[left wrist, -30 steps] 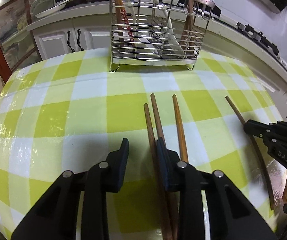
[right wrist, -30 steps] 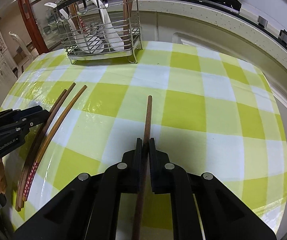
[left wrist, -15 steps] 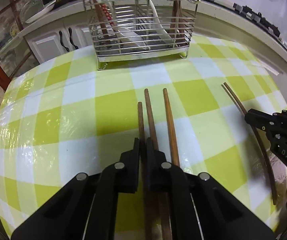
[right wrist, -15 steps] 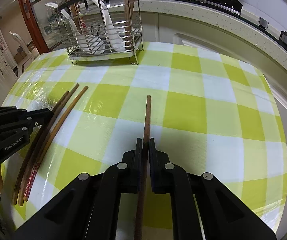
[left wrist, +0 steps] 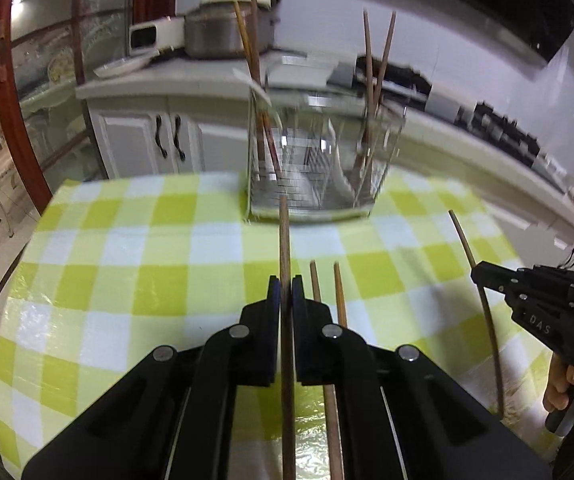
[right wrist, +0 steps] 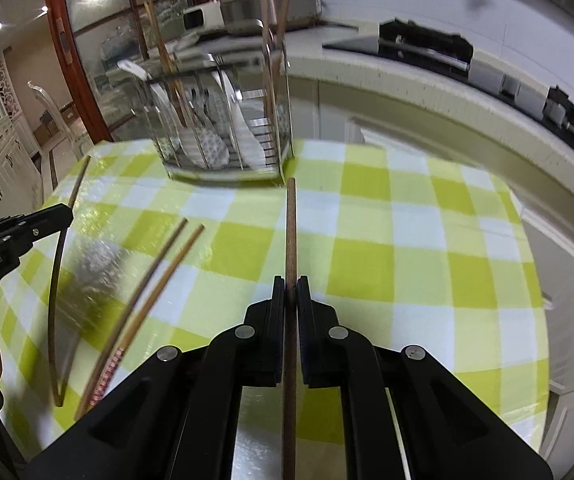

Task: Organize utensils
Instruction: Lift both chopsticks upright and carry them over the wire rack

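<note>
Left hand-held gripper (left wrist: 285,292) pinching one brown chopstick (left wrist: 285,248) above the checked worktop (left wrist: 127,280). Right hand-held gripper (right wrist: 291,294) clamped on another chopstick (right wrist: 291,232). Two loose chopsticks (left wrist: 327,292) lying just beside.

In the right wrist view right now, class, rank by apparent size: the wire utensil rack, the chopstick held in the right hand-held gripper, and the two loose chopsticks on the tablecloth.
1. Wire utensil rack, largest.
2. Held chopstick: close to the lens, so its rank is unsure.
3. Two loose chopsticks: look alike, unranked.
</note>
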Demonstrator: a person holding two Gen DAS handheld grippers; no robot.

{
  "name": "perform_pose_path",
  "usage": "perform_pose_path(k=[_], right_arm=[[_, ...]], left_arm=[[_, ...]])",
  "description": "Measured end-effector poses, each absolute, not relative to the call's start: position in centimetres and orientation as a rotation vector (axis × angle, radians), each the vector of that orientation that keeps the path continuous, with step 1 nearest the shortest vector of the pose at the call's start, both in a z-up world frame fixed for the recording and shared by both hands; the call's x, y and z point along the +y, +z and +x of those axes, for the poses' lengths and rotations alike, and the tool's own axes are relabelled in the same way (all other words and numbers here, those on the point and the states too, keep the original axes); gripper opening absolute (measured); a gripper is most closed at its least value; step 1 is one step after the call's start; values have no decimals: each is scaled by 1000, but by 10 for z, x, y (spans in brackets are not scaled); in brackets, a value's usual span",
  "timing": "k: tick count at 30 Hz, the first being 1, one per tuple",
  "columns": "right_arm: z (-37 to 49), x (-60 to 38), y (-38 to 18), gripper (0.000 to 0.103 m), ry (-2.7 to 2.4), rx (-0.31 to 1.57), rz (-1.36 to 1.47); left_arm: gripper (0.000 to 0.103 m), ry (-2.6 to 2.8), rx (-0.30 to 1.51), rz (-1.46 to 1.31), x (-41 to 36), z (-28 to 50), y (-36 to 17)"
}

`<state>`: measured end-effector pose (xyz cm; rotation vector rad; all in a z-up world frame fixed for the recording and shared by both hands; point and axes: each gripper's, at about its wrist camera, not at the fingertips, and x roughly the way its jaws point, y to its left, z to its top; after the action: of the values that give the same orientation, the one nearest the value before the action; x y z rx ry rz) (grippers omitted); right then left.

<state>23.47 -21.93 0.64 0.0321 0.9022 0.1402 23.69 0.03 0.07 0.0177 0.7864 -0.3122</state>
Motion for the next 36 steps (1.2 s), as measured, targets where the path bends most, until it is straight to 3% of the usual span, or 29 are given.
perform_pose_path(k=[13,36], right_arm=[[216,-212,66,8,152,781,20],[199,-210,100,8,149,693,20]], left_arm=[[6,-291,646,0,17,205,49],[6,-288,542,-6,20,184,81]])
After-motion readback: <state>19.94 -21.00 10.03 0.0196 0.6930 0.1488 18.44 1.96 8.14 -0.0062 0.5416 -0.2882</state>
